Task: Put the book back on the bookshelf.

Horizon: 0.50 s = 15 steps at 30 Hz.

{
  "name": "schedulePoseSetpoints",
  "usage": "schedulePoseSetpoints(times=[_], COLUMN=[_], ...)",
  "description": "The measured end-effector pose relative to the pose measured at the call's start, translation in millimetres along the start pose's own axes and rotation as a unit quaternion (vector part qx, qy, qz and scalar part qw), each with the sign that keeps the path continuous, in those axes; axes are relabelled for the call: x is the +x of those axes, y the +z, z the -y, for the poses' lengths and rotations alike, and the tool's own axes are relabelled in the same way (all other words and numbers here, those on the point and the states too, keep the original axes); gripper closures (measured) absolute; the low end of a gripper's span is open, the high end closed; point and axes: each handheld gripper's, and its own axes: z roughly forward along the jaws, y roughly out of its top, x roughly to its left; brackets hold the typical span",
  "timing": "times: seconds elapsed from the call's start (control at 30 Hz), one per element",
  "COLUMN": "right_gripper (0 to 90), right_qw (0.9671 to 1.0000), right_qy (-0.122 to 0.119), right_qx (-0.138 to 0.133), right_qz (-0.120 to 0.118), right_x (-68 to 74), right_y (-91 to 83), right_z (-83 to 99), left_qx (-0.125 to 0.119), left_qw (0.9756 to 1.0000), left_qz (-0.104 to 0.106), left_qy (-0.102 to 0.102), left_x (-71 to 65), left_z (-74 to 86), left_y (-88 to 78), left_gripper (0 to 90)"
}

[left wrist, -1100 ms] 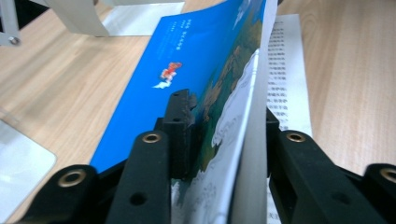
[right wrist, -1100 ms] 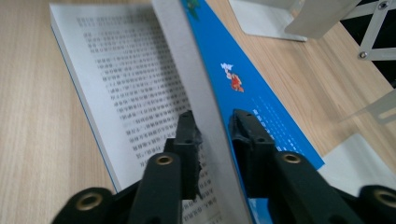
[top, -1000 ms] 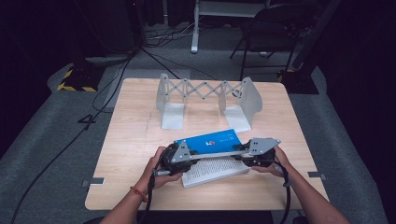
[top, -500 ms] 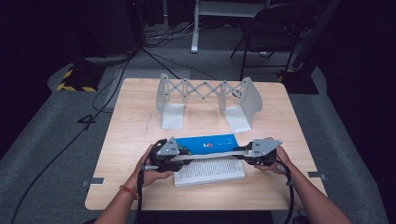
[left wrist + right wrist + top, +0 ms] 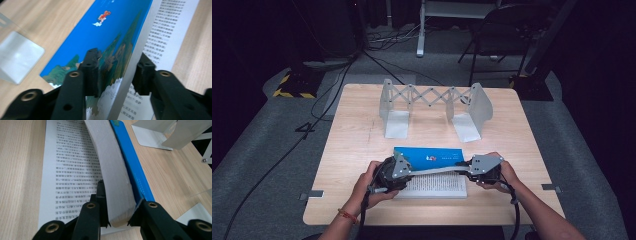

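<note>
The open blue book (image 5: 432, 159) lies at the desk's (image 5: 362, 145) near edge, its cover-side wad of pages clamped by the left gripper (image 5: 116, 75) and the right gripper (image 5: 117, 205) at opposite ends — uneven lifting could twist the spine or tear loose pages.

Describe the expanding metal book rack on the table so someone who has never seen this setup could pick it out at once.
On the wooden table, look at the far half, beyond the open blue book. The rack stands there: two upright grey metal end plates with flat feet, joined by a scissor lattice. It is the table's one metal thing, and nothing stands between its ends.
</note>
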Motion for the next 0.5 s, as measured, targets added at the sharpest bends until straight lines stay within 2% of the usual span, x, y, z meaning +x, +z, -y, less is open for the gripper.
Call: schedulePoseSetpoints(times=[0.07,0.17,0.23,0.27,0.33,0.4,0.5], right_gripper=[72.9,65.2,66.5,69.4,73.0,75.8,76.5], right_qw=[0.9999,0.9970,0.9935,0.9924,0.9955,0.9969,0.9978], right_qy=[0.005,0.024,0.060,0.061,0.028,0.019,0.030], right_qx=[-0.013,-0.063,-0.078,-0.086,-0.075,-0.063,-0.052], right_qz=[-0.003,-0.039,-0.058,-0.064,-0.049,-0.042,-0.027], right_x=[-1.1,-11.1,-19.7,-21.4,-18.7,-15.6,-12.6], right_y=[1.4,6.7,13.5,14.6,13.6,12.2,8.3], right_z=[0.5,14.0,24.5,26.0,19.5,12.8,4.9], left_qx=[-0.006,-0.020,-0.033,-0.035,-0.035,-0.026,0.002], left_qw=[0.9999,0.9995,0.9989,0.9985,0.9980,0.9976,0.9987], left_qz=[0.008,0.023,0.034,0.042,0.050,0.054,0.015], left_qy=[-0.001,0.004,0.003,-0.002,-0.015,-0.034,-0.048], left_x=[4.9,12.3,16.4,18.9,25.1,30.9,30.5], left_z=[4.1,12.5,16.4,17.4,19.1,18.2,11.9], left_y=[0.2,1.8,2.1,2.7,2.2,3.0,5.7], left_gripper=[68.3,69.7,70.1,70.2,69.3,64.7,57.7])
